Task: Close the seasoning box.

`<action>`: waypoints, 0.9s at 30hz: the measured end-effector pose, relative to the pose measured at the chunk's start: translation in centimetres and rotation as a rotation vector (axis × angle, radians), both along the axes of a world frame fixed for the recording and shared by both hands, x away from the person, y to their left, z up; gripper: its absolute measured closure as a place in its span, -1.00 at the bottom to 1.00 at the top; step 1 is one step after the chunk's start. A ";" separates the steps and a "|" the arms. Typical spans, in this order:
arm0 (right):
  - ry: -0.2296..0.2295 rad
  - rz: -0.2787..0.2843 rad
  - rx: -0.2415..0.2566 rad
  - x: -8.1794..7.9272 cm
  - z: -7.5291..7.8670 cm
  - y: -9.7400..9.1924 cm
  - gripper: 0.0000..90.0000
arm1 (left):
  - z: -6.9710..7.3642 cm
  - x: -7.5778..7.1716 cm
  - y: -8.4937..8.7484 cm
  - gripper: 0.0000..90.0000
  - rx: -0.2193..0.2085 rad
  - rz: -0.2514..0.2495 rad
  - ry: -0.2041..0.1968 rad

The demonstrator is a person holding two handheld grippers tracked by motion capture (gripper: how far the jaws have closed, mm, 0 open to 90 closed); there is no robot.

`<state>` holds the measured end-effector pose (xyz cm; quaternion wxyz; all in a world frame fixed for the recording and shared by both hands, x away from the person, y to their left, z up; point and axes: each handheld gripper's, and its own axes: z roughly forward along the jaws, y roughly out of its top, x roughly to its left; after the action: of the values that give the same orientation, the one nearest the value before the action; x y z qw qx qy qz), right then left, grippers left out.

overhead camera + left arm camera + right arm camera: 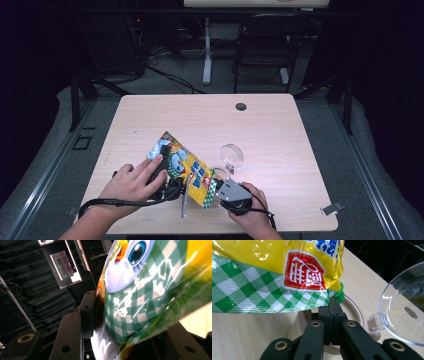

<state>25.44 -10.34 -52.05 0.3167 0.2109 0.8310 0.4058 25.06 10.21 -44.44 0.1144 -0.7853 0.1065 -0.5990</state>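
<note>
**Snack bag held at both ends above the jar**

The left gripper [167,172] has its jaws clamped around the bag's [186,167] upper body; the right gripper [216,194] has its jaws pressed tight on the bag's lower sealed corner. The glossy yellow bag, green-checked with a cartoon bird, hangs tilted just beside the jar [352,308] and its open clear lid [232,154]. Looks like the opening step; next comes a firm pull apart

The snack bag [287,270] bears an upside-down red label reading 厨邦; its blue characters are unreadable.
</note>
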 end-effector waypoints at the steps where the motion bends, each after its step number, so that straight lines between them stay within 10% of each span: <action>1: 0.001 0.001 0.002 0.0 0.0 0.0 1.00 | 0.0 0.0 0.0 0.28 0.001 -0.001 0.000; 27: 0.016 0.008 0.027 -0.4 0.3 -0.4 1.00 | 0.8 0.0 -0.4 0.29 0.012 -0.021 -0.001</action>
<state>25.00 -10.70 -51.77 0.3057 0.2152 0.8287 0.4164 25.04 9.78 -43.66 0.1129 -0.7832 0.1184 -0.5999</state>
